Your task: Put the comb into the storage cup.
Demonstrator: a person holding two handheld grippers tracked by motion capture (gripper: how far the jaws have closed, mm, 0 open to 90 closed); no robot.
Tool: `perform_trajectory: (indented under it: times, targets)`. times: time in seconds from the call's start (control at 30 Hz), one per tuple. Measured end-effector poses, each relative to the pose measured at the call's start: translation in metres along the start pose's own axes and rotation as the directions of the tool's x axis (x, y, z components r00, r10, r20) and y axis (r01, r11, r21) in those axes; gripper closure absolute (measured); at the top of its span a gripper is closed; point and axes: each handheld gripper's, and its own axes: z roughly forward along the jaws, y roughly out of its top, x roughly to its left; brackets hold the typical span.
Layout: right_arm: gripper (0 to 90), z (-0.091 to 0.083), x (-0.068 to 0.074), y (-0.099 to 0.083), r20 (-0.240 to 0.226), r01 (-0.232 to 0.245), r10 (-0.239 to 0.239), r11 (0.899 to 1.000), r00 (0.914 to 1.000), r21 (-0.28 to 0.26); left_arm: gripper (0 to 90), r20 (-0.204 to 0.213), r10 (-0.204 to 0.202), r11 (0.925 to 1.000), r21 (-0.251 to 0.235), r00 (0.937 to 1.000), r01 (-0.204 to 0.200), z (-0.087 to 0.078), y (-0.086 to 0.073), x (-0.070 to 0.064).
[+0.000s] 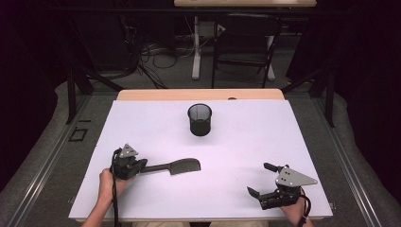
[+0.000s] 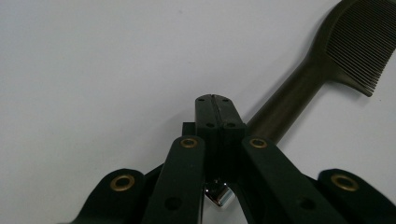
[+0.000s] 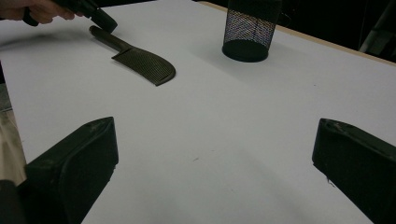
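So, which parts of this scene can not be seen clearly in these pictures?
- Left gripper view: the end of the comb handle lies behind the closed jaws of the left gripper, so the grip cannot be confirmed; the picture edge cuts the teeth.
- High view: the inside of the mesh cup is too dark and small to read.
- Right gripper view: the top edge cuts off the cup's rim.

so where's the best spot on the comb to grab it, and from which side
By the handle, coming in from the comb's left end along the table. It lies flat, handle pointing left toward the left tongs, and that narrow bar fits between the jaws better than the wide toothed head. The left tongs look shut at that end; contact is hidden.
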Motion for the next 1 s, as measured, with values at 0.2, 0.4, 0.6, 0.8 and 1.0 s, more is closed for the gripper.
perform_trajectory:
  times: [0.2,0.4,0.6,0.8,1.0]
  targets:
    - [0.0,0.001,0.000,0.000,0.000,0.002,-0.002,1.000,1.0000,0.003,90.0,0.013,-0.009,1.0000,0.003,0.9999,0.009,-0.002,-0.001,-0.002]
    - [0.0,0.001,0.000,0.000,0.001,0.001,-0.001,1.000,1.0000,0.000,90.0,0.020,-0.010,0.9999,0.009,0.9997,0.010,-0.004,-0.002,-0.003]
    - [0.0,0.001,0.000,0.000,0.002,0.000,0.000,1.000,1.0000,0.001,90.0,0.033,-0.010,0.9998,0.019,0.9994,0.009,-0.006,-0.003,-0.006]
    - [0.1,0.001,0.000,0.000,0.001,0.001,-0.001,1.000,1.0000,0.001,90.0,0.034,-0.002,0.9996,0.027,0.9994,0.001,-0.007,-0.004,-0.010]
    - [0.1,0.001,0.000,0.000,0.001,0.005,-0.005,1.000,1.0000,0.003,90.0,0.048,-0.001,0.9993,0.036,0.9988,-0.001,-0.009,-0.005,-0.014]
